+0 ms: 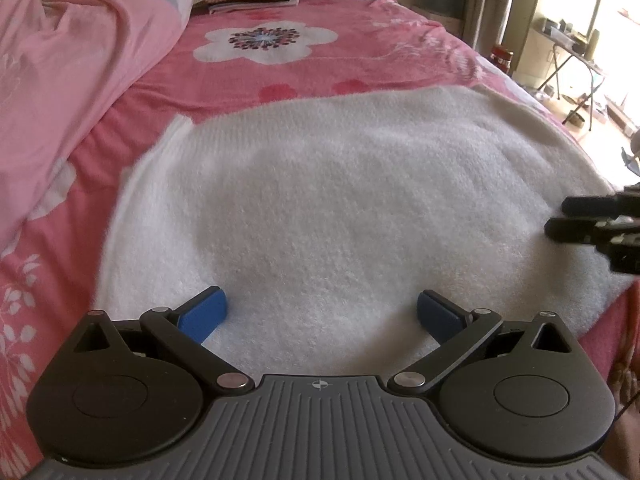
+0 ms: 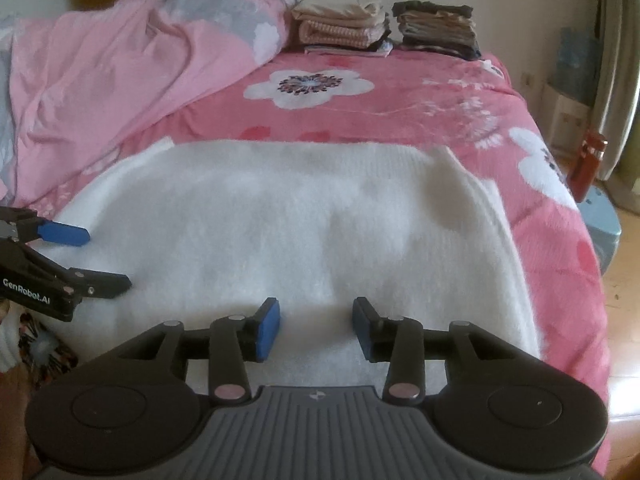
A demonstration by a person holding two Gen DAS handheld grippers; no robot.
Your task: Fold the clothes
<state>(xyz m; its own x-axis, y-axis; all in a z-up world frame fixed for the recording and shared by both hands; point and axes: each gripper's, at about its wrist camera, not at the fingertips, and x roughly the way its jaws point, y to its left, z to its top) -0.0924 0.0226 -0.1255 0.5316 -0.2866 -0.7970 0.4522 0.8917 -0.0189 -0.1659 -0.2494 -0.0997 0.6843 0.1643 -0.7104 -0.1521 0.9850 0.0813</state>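
Observation:
A white fluffy knit garment [image 1: 340, 200] lies spread flat on the pink floral bed; it also shows in the right wrist view [image 2: 300, 232]. My left gripper [image 1: 322, 314] is wide open and empty, low over the garment's near edge. It also shows at the left of the right wrist view [image 2: 106, 258]. My right gripper [image 2: 316, 326] is open and empty over the garment's near edge. Its fingers also show at the right of the left wrist view [image 1: 558, 218], above the garment's right part.
A crumpled pink quilt [image 2: 112, 80] lies along the bed's left side. Two stacks of folded clothes, one beige [image 2: 340, 24] and one dark [image 2: 438, 28], stand at the far end. The bed edge [image 2: 568, 240] drops off on the right beside a red bottle [image 2: 588, 164].

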